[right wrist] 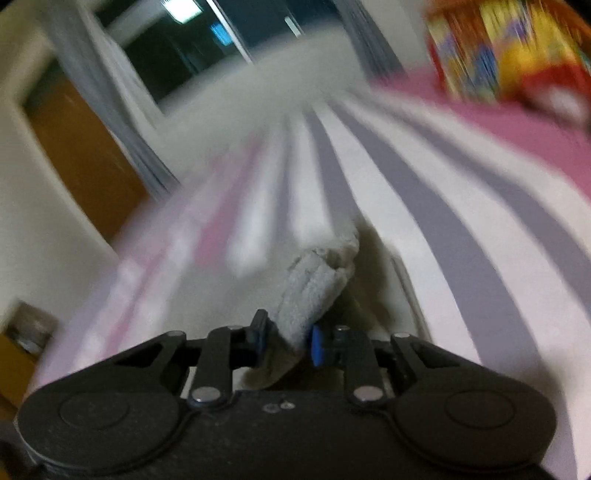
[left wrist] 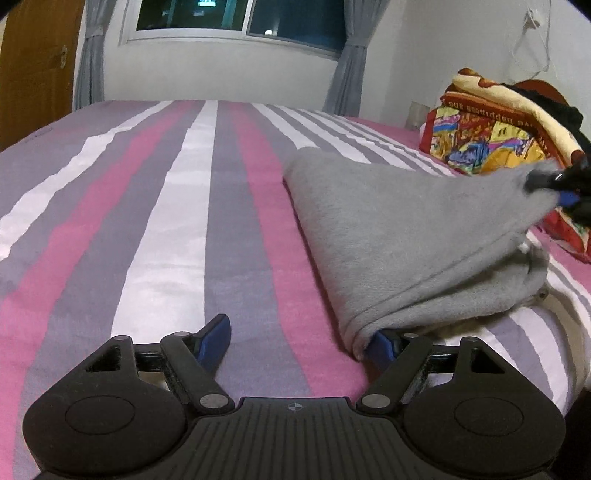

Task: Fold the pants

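The grey fleece pants [left wrist: 406, 240] lie folded on the right half of the striped bed sheet [left wrist: 147, 221]. In the left wrist view my left gripper [left wrist: 299, 339] stands wide open low over the sheet. Its right finger [left wrist: 384, 347] is tucked under the near corner of the pants and its left finger [left wrist: 214, 332] is over bare sheet. My right gripper [left wrist: 543, 181] holds the pants' far right corner lifted off the bed. The right wrist view is blurred, but a bunch of the grey pants [right wrist: 310, 288] shows pinched between the blue pads of the right gripper [right wrist: 288, 341].
A colourful folded blanket [left wrist: 487, 136] sits at the bed's far right. Behind the bed are a white wall, a dark window [left wrist: 240, 18] with grey curtains and a wooden door [left wrist: 33, 74] at the left. The sheet's left half lies flat.
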### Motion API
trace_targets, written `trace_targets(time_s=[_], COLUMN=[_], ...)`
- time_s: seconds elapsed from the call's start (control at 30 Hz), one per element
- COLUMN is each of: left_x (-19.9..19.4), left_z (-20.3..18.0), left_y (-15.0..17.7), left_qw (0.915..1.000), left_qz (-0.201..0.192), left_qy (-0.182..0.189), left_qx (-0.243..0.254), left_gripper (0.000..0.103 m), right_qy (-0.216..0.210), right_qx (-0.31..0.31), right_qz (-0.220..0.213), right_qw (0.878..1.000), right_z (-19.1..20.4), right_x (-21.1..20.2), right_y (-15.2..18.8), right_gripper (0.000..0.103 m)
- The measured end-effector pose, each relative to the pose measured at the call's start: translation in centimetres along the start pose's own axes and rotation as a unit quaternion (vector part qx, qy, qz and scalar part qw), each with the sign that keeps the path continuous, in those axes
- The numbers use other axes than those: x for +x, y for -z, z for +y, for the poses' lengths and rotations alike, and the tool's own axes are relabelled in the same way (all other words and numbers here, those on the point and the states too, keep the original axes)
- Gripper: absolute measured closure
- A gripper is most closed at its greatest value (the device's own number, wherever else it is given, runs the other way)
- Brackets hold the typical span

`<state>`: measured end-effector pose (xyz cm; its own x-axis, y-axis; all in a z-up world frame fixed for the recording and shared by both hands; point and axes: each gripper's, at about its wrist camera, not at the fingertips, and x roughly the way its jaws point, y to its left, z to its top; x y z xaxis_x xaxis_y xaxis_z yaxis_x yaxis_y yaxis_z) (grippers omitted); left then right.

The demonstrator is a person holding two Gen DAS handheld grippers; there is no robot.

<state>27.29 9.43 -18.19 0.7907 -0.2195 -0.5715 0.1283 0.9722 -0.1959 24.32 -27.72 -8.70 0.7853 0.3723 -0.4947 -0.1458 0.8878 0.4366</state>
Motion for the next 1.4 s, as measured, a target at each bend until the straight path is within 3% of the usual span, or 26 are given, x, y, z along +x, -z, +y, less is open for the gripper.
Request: trace_targets(time_s=[0.07, 0.13, 0.17, 0.23, 0.27, 0.3, 0.4, 0.63, 0.7, 0.77, 0.83, 0.9, 1.0, 1.07, 1.1, 1.17, 1.2, 1.23, 1.4], left_x=[0.2, 0.5, 0.5, 0.4, 0.4, 0.5, 0.6, 0.0, 0.1, 0.3, 0.3, 0.0, -0.7, -0.6, -0.4, 0.2, 0.4, 0.5, 0.6], left_z=[0.1, 0.0, -0.1, -0.3, -0.3, -0.3, -0.3, 0.0, -0.1, -0.1, 0.0, 0.1, 0.7, 1.0, 1.0, 1.5, 1.6, 1.4, 1.5], left_y=[0.0, -0.1, -0.1, 0.0, 0.0, -0.1, -0.2, -0.2, -0.3, -0.5, -0.5, -0.5, -0.5, -0.6, -0.6, -0.2, 0.0, 0.1, -0.4], left_qw=[1.0, 1.0, 1.0, 0.9999, 0.9999, 0.9999, 0.9999, 0.9996, 0.9997, 0.9998, 0.9996, 0.9994, 0.9969, 0.9953, 0.9956, 0.9953, 0.9957, 0.9966, 0.997], left_qz=[0.002, 0.006, 0.006, 0.008, 0.008, 0.009, 0.01, 0.0, 0.002, 0.009, 0.01, 0.002, -0.018, -0.019, -0.015, -0.001, 0.003, 0.004, 0.014], left_qy=[0.003, -0.002, -0.003, -0.008, -0.008, -0.008, -0.009, 0.006, 0.003, -0.005, -0.011, -0.012, 0.016, 0.021, 0.017, 0.018, 0.02, 0.019, 0.019], left_qx=[-0.004, -0.002, 0.0, 0.004, 0.004, 0.003, 0.003, -0.029, -0.022, -0.018, -0.026, -0.033, -0.075, -0.093, -0.091, -0.096, -0.091, -0.08, -0.074], left_gripper=[0.025, 0.025, 0.025, 0.025, 0.025, 0.025, 0.025, 0.025, 0.025, 0.025, 0.025, 0.025, 0.032, 0.033, 0.033, 0.033, 0.033, 0.032, 0.033], right_qy=[0.02, 0.064, 0.061, 0.029, 0.031, 0.032, 0.011, 0.028, 0.05, 0.066, 0.046, 0.001, -0.054, -0.062, -0.052, 0.008, 0.039, 0.04, 0.013], right_qx=[-0.003, 0.035, 0.062, 0.092, 0.098, 0.116, 0.187, 0.187, 0.156, 0.114, 0.061, 0.036, 0.042, 0.049, 0.049, 0.08, 0.124, 0.151, 0.162], right_qz=[0.011, 0.096, 0.124, 0.077, 0.059, 0.051, 0.07, 0.104, 0.116, 0.119, 0.094, 0.051, -0.014, -0.035, -0.032, 0.04, 0.1, 0.116, 0.078], right_qw=[1.0, 0.993, 0.988, 0.992, 0.993, 0.991, 0.98, 0.976, 0.98, 0.984, 0.993, 0.998, 0.998, 0.996, 0.997, 0.996, 0.987, 0.981, 0.984], right_z=[-0.7, -3.2, -4.4, -5.2, -5.2, -5.6, -7.3, -6.8, -5.7, -4.2, -1.6, 0.5, 1.6, 0.8, -0.3, -3.7, -6.1, -7.6, -7.2], right_x=[-0.4, 1.9, 2.3, -0.2, -1.3, -2.1, -2.3, 1.5, 2.1, 2.9, 2.3, 0.9, -1.9, -3.0, -2.8, 0.0, 2.1, 2.7, 1.2], right_y=[0.6, 2.0, 2.5, 2.7, 2.7, 2.8, 3.6, 3.8, 2.9, 1.8, 0.1, -2.1, -3.9, -3.1, -1.9, 0.4, 1.9, 3.1, 3.3], right_gripper=[0.079, 0.066, 0.066, 0.053, 0.03, 0.02, 0.027, 0.031, 0.054, 0.061, 0.064, 0.066, 0.069, 0.069, 0.069, 0.07, 0.071, 0.07, 0.072])
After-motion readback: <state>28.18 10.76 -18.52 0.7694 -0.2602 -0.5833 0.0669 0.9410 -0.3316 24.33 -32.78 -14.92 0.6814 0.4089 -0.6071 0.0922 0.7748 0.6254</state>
